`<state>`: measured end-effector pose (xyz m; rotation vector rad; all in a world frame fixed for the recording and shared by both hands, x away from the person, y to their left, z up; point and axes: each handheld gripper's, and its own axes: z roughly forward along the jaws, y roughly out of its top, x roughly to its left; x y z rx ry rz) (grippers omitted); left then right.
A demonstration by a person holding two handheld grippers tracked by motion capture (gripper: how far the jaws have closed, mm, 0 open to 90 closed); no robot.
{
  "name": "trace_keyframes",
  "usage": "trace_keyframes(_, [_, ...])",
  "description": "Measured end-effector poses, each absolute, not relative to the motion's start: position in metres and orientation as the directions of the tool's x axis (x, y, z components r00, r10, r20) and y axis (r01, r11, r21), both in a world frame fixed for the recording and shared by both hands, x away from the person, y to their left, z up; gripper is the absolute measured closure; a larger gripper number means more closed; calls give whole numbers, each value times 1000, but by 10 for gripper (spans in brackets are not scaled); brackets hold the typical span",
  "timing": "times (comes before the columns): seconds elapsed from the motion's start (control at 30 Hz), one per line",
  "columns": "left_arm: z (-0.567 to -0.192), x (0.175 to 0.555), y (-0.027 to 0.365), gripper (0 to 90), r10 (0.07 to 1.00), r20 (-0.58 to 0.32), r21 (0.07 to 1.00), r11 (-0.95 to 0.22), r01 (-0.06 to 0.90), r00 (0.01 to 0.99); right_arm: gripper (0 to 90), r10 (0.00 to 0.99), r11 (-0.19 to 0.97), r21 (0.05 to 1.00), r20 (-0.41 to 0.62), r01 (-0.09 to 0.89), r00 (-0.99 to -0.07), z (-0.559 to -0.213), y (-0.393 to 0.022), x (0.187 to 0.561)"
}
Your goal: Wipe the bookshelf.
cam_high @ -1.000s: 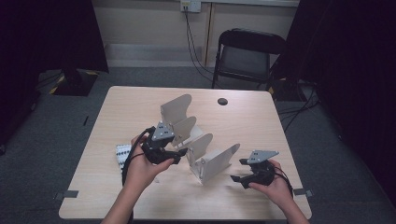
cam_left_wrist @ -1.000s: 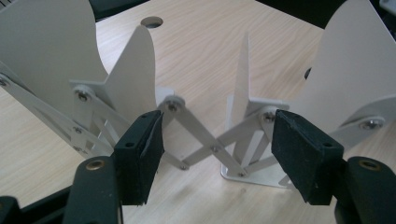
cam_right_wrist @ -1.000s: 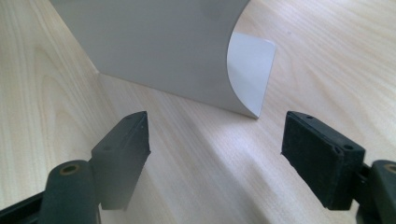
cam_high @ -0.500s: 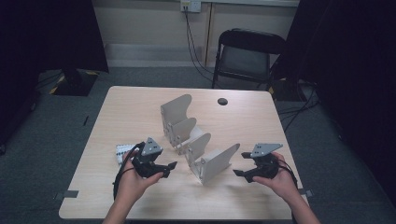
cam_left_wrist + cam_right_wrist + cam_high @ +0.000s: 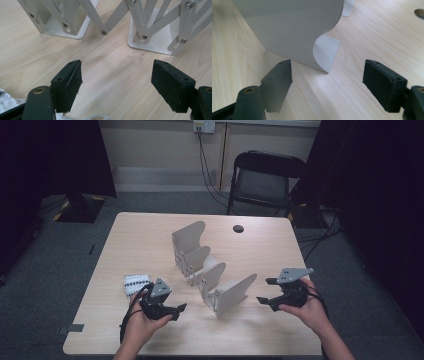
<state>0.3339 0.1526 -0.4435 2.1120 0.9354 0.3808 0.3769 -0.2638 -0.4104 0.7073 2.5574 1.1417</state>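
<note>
A white expanding file rack (image 5: 210, 270) stands stretched out near the middle of the wooden table (image 5: 150, 235), its curved dividers linked by crossed, riveted slats (image 5: 140, 22). The left gripper (image 5: 176, 310) sits low over the table just left of the rack's near end, apart from it; its jaws have just been opening and stand wide with only bare wood between them. The right gripper (image 5: 266, 291) hovers to the right of the nearest divider (image 5: 294, 30), jaws spread wide, holding nothing. A small patterned packet (image 5: 136, 283) lies just behind the left hand (image 5: 142, 325). A round cable hole (image 5: 238, 228) sits at the far edge.
</note>
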Motion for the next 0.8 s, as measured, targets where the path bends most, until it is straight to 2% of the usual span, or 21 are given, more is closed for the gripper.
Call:
trace_keyframes(0.33, [-444, 332, 154, 241, 731, -40, 756, -423, 499, 681, 227, 547, 570, 753, -49, 329, -836, -378, -276, 379])
trace_keyframes(0.8, [-444, 332, 155, 241, 728, -21, 748, -443, 494, 685, 228, 513, 596, 746, -71, 296, -855, -347, -259, 401])
